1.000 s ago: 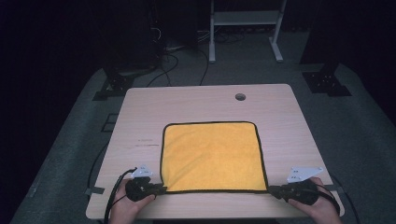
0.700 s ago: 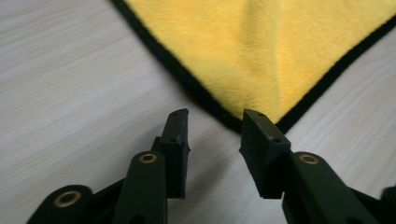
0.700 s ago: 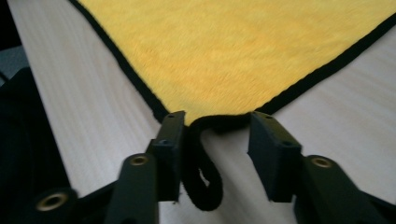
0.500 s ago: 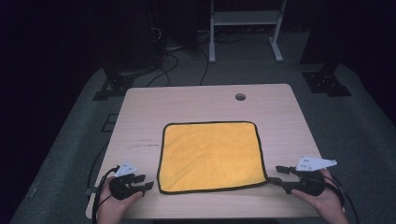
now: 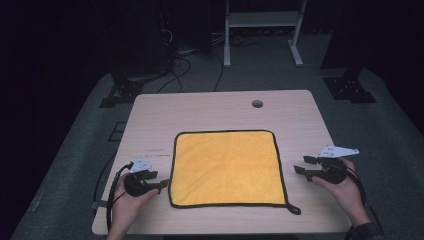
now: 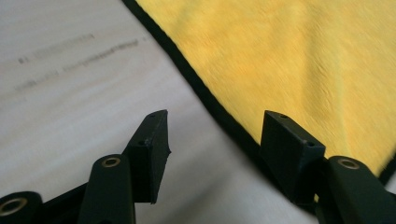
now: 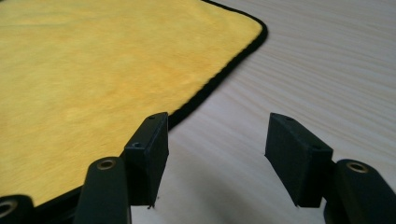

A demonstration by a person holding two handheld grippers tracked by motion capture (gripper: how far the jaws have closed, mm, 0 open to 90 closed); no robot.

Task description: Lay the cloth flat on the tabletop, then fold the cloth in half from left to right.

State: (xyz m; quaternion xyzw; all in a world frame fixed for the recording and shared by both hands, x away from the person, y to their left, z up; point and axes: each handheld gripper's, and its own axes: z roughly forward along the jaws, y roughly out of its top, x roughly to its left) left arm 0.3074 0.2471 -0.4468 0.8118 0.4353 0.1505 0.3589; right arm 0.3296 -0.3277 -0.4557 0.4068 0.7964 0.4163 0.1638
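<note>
Yellow cloth flat at centre frame on the table, grippers waiting off its two sides.

Left gripper at lower left, jaws apart, empty, just beside the cloth's black-bound left edge; in the left gripper view, one jaw over the hem, the other over bare wood. Right gripper at right of frame, jaws apart, empty, a little clear of the right edge. Likely slips: pinching only the thin binding and losing it, or dragging the cloth askew if one side bites before the other; hanging loop at lower right apt to snag. Near table edge close under both hands, little room downward; plenty of bare wood toward the top of the frame, past the cable hole.
</note>
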